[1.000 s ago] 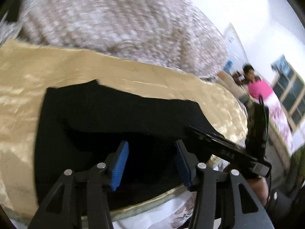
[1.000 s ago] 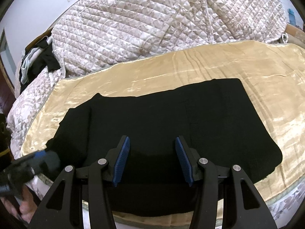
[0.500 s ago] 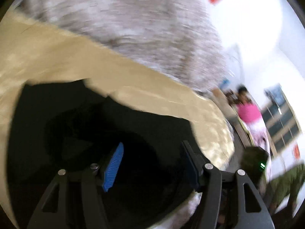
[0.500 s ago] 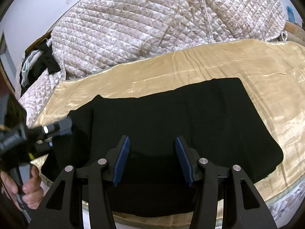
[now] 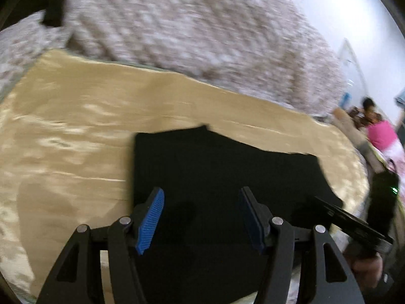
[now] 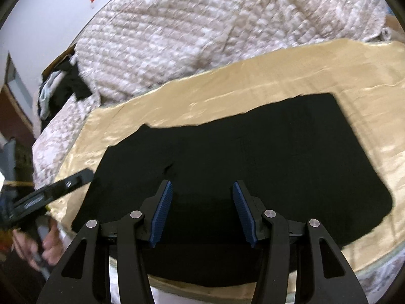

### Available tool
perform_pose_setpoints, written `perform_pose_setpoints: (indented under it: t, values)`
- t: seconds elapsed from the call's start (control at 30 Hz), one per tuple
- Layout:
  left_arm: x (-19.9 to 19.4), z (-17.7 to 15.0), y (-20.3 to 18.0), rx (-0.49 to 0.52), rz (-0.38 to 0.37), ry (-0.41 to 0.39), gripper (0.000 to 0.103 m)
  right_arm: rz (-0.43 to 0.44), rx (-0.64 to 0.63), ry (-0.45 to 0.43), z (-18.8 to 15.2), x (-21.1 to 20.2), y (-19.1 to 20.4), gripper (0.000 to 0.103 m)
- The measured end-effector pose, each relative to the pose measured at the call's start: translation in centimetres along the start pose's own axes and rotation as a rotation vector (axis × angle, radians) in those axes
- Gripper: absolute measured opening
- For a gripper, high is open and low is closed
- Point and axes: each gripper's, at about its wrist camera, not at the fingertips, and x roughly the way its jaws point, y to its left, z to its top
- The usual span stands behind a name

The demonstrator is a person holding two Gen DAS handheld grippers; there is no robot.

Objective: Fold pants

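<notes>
Black pants (image 6: 227, 157) lie flat on the gold satin sheet (image 6: 278, 76), near edge of the bed, folded into a wide slab running L to R. A quilted cream blanket (image 6: 202, 25) is heaped on the far side, w/ a pile of dark clothes (image 6: 65, 86) at far left.

Your right gripper (image 6: 202, 210) hangs over the near middle of the pants, jaws about halfway apart, nothing between the 2 blue pads (image 6: 162, 212); fabric lies below them, not pinched.

Your left gripper (image 5: 200, 217) is over the pants' left end (image 5: 215, 177), whose straight edge lies just left of the left pad. Its jaws have just been opening a bit and now stand fairly wide, w/ nothing held. That view is motion-blurred, so whether the tips brush the cloth is hard to say.

From the right cam, the left gripper's finger (image 6: 68, 185) reaches in at left, its tip at the pants' left edge, w/ your hand (image 6: 38, 243) on the handle. From the left cam, the right gripper (image 5: 351, 220) shows at right, over the pants' near right corner.

A person in pink (image 5: 379, 131) is in the far right background.
</notes>
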Motion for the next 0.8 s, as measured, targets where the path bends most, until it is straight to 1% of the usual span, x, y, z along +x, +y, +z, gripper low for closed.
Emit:
perform_pose_setpoints:
  t: [0.1,0.17,0.2,0.27,0.4,0.5,0.57,0.6,0.63,0.67,0.8]
  values:
    - [0.5,-0.4,1.9,-0.048,0.028,0.01,0.064,0.054,-0.027,0.035,-0.3,0.9,1.1,0.047]
    - [0.9,-0.7,2.6,-0.069,0.037,0.027,0.064,0.118,-0.031,0.082,-0.6,1.9,1.9,0.047]
    - [1.0,-0.7,2.8,-0.074,0.041,0.031,0.064,0.125,-0.031,0.096,-0.7,2.3,2.0,0.047]
    - [0.8,-0.8,3.2,-0.084,0.051,0.028,0.064,0.119,-0.041,0.094,-0.6,2.6,2.4,0.047]
    - [0.6,-0.5,3.2,-0.1,0.043,0.012,0.064,0.16,-0.026,0.122,0.8,4.6,2.9,0.047]
    - [0.4,-0.5,2.6,-0.077,0.043,-0.002,0.064,0.178,-0.01,0.132,1.5,5.7,2.8,0.046]
    - [0.3,-0.5,2.3,-0.062,0.035,-0.007,0.064,0.174,-0.011,0.138,1.6,5.9,2.9,0.028]
    - [0.2,-0.5,2.2,-0.054,0.033,-0.009,0.064,0.173,-0.008,0.14,1.6,5.9,2.8,0.009]
    - [0.1,-0.5,2.0,-0.046,0.032,-0.013,0.064,0.185,0.01,0.147,1.3,5.8,2.5,0.003]
    - [0.0,-0.5,1.9,-0.04,0.034,-0.015,0.064,0.194,0.02,0.145,1.1,5.6,2.4,0.003]
    - [-0.3,-0.5,1.7,-0.026,0.033,-0.025,0.064,0.196,0.008,0.093,0.5,3.8,2.5,0.002]
